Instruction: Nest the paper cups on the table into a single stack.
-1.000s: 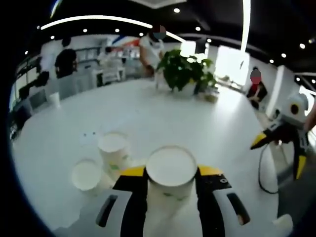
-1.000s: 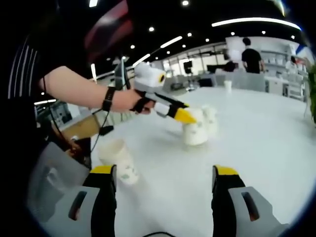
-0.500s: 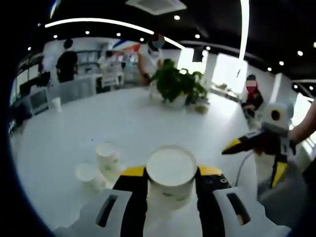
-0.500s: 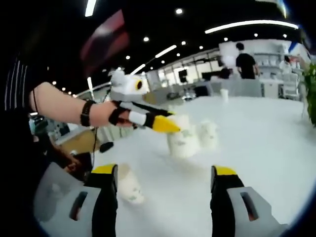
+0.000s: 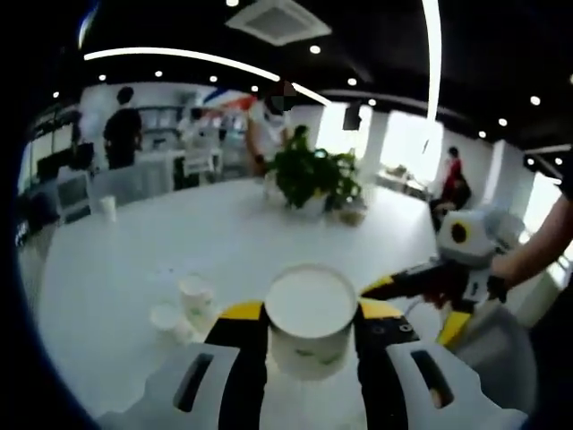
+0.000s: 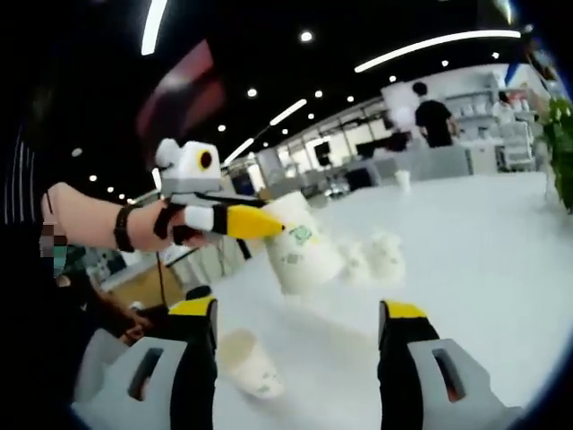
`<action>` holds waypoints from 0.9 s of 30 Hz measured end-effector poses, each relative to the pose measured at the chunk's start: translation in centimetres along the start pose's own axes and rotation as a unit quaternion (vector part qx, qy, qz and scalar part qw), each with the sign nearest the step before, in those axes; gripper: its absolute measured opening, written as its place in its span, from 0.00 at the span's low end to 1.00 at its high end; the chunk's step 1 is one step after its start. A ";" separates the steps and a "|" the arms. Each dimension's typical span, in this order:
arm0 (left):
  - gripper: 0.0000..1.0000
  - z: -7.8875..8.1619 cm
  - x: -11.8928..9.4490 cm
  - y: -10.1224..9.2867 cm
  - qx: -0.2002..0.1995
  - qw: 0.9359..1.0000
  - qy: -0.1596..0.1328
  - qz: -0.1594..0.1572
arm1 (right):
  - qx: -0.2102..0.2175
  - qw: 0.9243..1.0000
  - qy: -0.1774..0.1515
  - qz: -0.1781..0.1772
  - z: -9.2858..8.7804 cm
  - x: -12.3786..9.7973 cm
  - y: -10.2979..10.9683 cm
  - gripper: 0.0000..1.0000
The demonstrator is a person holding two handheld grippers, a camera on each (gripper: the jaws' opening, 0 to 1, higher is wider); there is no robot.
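Left claw (image 5: 309, 327) clenched on a cup (image 5: 311, 313), held above tabletop (image 5: 233, 237); two cups (image 5: 183, 305) stand near left edge; right claw (image 6: 295, 313) released, lone cup (image 6: 253, 363) between its jaws, open tabletop beyond

In the left gripper view, the left gripper (image 5: 311, 331) is rising from the bottom centre, its yellow-tipped jaws closing on a paper cup (image 5: 311, 324). At the right of that view, the right gripper (image 5: 421, 300) is pointing left with its jaws spread apart, a bare forearm (image 5: 537, 255) extending behind it. In the right gripper view, the person's hand (image 6: 179, 224) at centre left is gripping the left gripper's handle, wearing a dark wristband (image 6: 123, 240).
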State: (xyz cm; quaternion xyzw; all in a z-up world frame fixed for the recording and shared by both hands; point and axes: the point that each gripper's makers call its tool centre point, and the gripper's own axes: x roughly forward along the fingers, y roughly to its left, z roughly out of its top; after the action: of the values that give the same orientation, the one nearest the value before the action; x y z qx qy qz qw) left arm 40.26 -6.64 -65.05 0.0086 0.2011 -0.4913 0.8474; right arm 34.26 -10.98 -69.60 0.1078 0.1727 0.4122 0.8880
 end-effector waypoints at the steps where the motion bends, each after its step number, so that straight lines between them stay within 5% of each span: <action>1: 0.36 0.0 -0.1 -0.2 0.005 1.000 0.001 -0.001 | 0.002 1.000 -0.001 0.000 0.0 0.1 0.1 0.69; 16: 0.36 0.4 -0.7 -3.3 0.026 0.999 0.006 -0.034 | 0.023 0.999 -0.012 0.030 0.4 0.9 2.1 0.56; 27: 0.36 -0.2 -1.0 -3.9 0.027 0.999 0.013 -0.044 | 0.035 0.998 -0.008 0.051 0.6 0.8 2.9 0.47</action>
State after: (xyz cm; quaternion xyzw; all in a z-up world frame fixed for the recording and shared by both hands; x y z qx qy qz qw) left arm 36.51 -7.82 -64.13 0.0284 0.1987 -0.5335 0.8216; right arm 32.92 -8.52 -68.28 0.1510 0.1742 0.4496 0.8630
